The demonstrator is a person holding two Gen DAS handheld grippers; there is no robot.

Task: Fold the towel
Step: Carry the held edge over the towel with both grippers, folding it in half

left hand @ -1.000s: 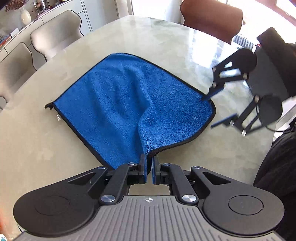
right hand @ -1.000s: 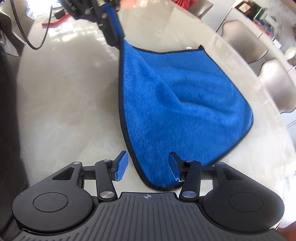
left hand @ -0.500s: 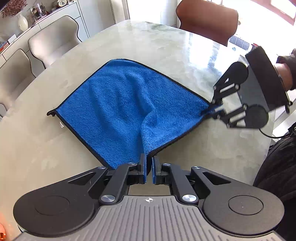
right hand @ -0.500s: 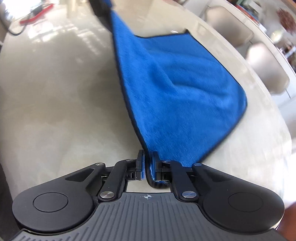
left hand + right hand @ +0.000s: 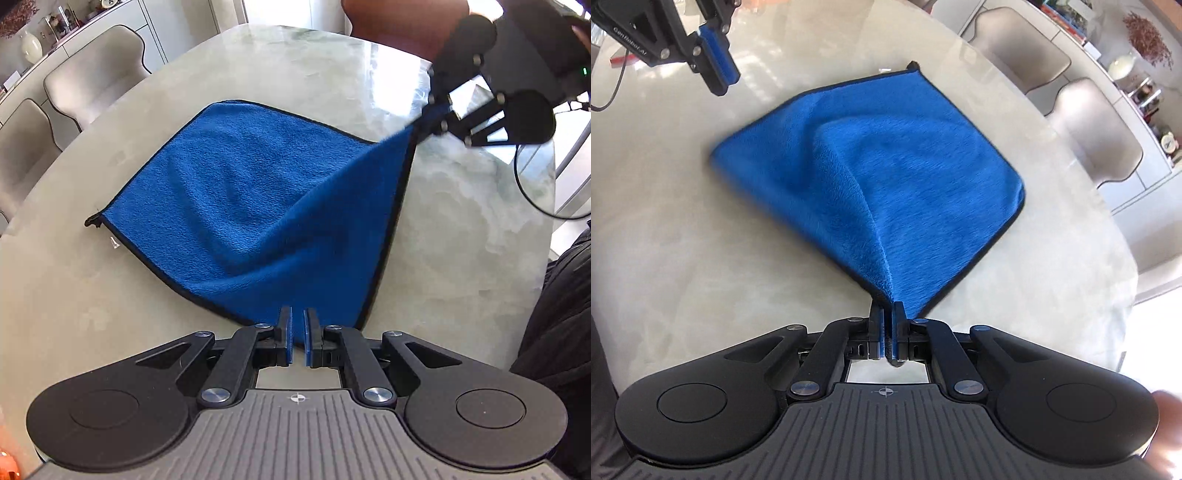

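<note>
A blue towel [image 5: 240, 192] with black edging lies on the pale round table [image 5: 461, 221]. My right gripper [image 5: 888, 308] is shut on one corner of the towel [image 5: 923, 166] and holds it off the table, so a ridge of cloth rises to the fingers. The left wrist view shows that gripper [image 5: 428, 120] at the upper right with the corner pulled taut. My left gripper [image 5: 298, 315] is shut and hovers over the near corner. In the right wrist view bare table shows between the left gripper [image 5: 720, 83] and the towel's closest corner, which lies flat.
Grey chairs [image 5: 92, 74] and a brown chair [image 5: 388, 22] stand around the table's far side. A black cable [image 5: 535, 192] loops under the right hand. A person's dark clothing [image 5: 561, 314] is at the right edge. A sideboard [image 5: 1145, 92] runs behind the chairs.
The right gripper closed on the towel's right corner and lifted it up and away. The corner that hung from the left gripper now lies on the table. The left hand barely moved.
</note>
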